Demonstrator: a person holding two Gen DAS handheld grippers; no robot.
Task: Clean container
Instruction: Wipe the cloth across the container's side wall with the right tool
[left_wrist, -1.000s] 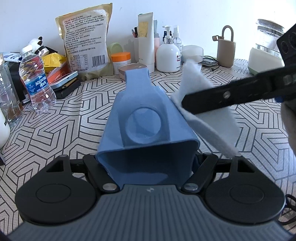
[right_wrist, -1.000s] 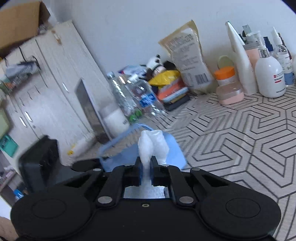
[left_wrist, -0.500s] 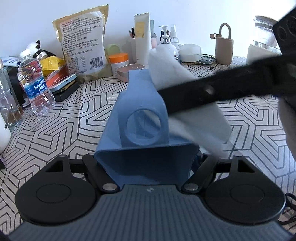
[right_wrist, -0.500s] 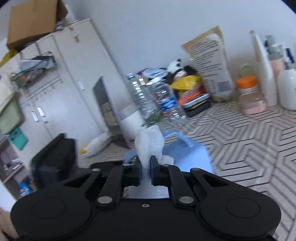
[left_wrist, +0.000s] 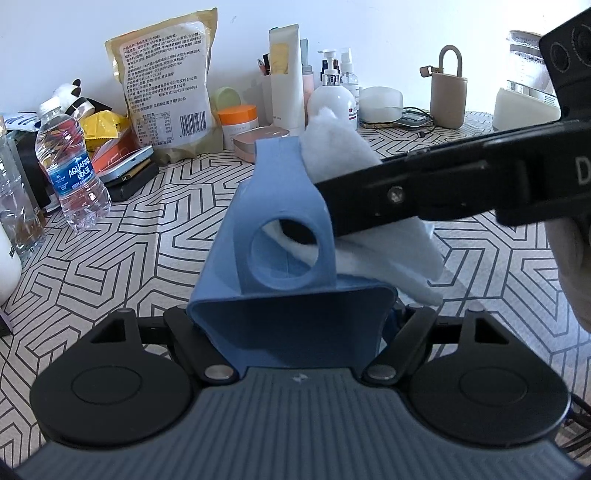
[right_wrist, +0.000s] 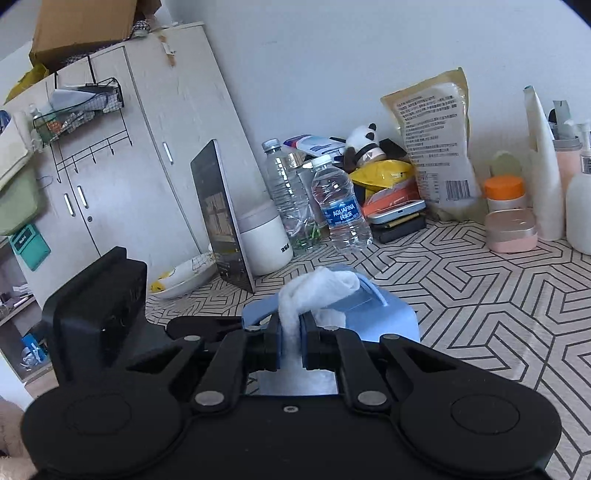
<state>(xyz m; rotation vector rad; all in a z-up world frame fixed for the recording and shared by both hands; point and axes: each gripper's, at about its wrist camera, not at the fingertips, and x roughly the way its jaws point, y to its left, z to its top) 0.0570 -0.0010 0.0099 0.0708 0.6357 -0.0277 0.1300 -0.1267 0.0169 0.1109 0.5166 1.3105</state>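
A blue container (left_wrist: 280, 206) with a round hole in its upper face lies lengthwise in front of me, its wide end clamped in my left gripper (left_wrist: 291, 332). My right gripper (right_wrist: 291, 332) is shut on a white cloth (right_wrist: 317, 288). In the left wrist view its black finger (left_wrist: 369, 199) comes in from the right and presses the cloth (left_wrist: 336, 144) against the container's upper right side. Part of the cloth shows through the hole. The right wrist view has the container (right_wrist: 384, 321) just beyond the cloth. The left fingertips are hidden by the container.
Clutter lines the back of the patterned tabletop (left_wrist: 147, 236): a water bottle (left_wrist: 72, 170), a large food bag (left_wrist: 166, 96), an orange-lidded jar (left_wrist: 238, 122) and a pump bottle (left_wrist: 330, 103). At the left stand a tablet (right_wrist: 218, 210), a white mug (right_wrist: 264, 240) and a bowl (right_wrist: 181, 280).
My right gripper has carried the cloth leftward, from beside the container onto its upper right side. The cloth now shows through the hole. The left gripper keeps its hold.
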